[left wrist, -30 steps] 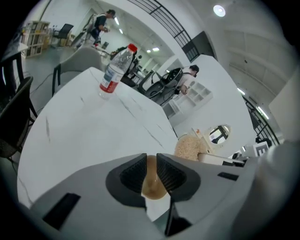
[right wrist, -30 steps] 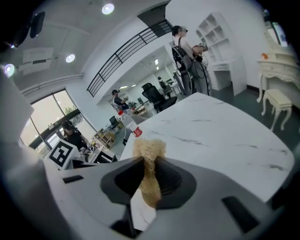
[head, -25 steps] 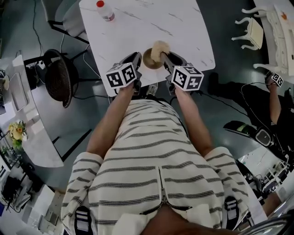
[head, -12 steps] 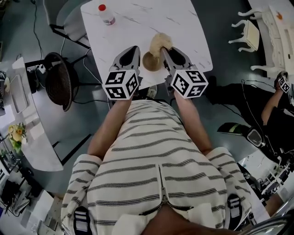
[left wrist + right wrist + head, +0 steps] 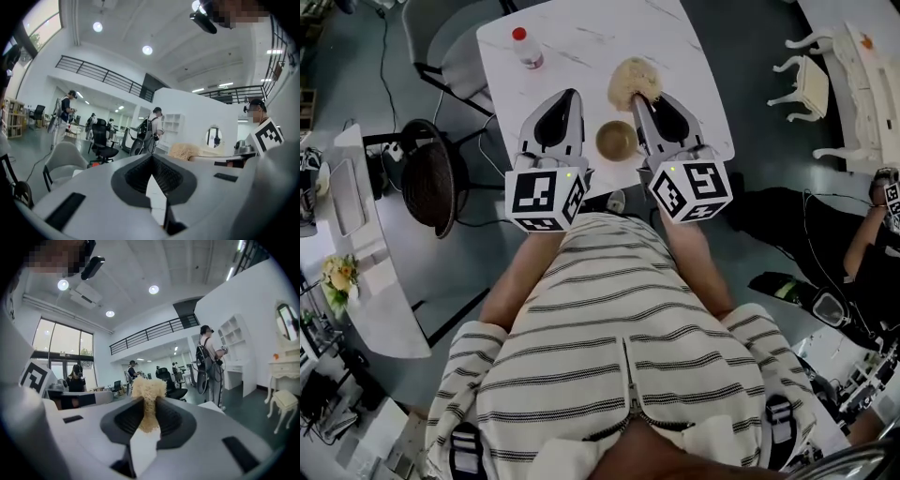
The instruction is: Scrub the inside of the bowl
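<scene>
A small brown bowl (image 5: 617, 141) stands upright on the white marble table (image 5: 694, 66), near its front edge. It sits between my two grippers and neither touches it. My right gripper (image 5: 638, 96) is shut on a tan fibrous scrubber (image 5: 634, 82), held beyond the bowl and above the table. The right gripper view shows the scrubber (image 5: 148, 401) pinched between the jaws. My left gripper (image 5: 566, 94) hovers left of the bowl, jaws together on nothing. In the left gripper view (image 5: 151, 159) the scrubber (image 5: 187, 151) shows off to the right.
A clear bottle with a red cap (image 5: 526, 47) stands at the table's far left. A grey chair (image 5: 441, 37) and a dark round chair (image 5: 427, 178) are left of the table. White furniture (image 5: 862, 56) and a seated person (image 5: 862, 225) are at the right.
Both grippers have risen toward the head camera. The scrubber has come up out of the bowl and now sits beyond it. The left gripper has left the bowl's rim.
</scene>
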A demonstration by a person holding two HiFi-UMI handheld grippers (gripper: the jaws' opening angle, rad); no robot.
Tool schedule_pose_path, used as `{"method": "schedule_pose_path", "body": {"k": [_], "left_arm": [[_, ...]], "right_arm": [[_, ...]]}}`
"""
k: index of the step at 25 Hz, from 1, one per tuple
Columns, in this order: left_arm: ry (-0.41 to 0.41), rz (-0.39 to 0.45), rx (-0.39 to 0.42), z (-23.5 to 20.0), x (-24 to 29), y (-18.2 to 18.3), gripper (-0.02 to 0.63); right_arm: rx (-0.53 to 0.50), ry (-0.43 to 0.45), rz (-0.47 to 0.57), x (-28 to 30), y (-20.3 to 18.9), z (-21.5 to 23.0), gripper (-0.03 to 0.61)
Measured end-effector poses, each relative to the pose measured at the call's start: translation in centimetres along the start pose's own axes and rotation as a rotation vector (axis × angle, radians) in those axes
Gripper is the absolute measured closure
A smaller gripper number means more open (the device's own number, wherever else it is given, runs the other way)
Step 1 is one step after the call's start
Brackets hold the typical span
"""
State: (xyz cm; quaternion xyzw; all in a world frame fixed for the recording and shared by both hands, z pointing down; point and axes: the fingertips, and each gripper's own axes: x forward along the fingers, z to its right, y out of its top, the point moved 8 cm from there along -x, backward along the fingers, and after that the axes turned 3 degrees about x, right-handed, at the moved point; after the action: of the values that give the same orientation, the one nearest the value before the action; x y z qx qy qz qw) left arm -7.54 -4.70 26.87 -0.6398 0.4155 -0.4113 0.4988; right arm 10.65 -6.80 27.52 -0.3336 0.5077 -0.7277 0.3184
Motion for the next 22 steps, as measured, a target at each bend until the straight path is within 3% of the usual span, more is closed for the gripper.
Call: {"method": "schedule_pose_path", "body": {"k": [5, 12, 22], "left_arm": [[0.019, 0.092, 0.084, 0.9, -0.8, 2.8, 0.611], [0.012, 0.168, 0.102, 2.1, -1.7, 5.8, 0.611], [0.01, 0.268, 0.221, 4.6, -3.2, 8.9, 0.61]], "right_arm": [[-0.094, -0.009, 0.078, -0.6, 2.7, -1.5, 0.495], [-0.166, -0.02, 0.17, -1.8, 5.9, -2.5, 0.494], [-0.259, -0.02, 0.294, -3.4, 9.8, -4.0, 0.494]]}}
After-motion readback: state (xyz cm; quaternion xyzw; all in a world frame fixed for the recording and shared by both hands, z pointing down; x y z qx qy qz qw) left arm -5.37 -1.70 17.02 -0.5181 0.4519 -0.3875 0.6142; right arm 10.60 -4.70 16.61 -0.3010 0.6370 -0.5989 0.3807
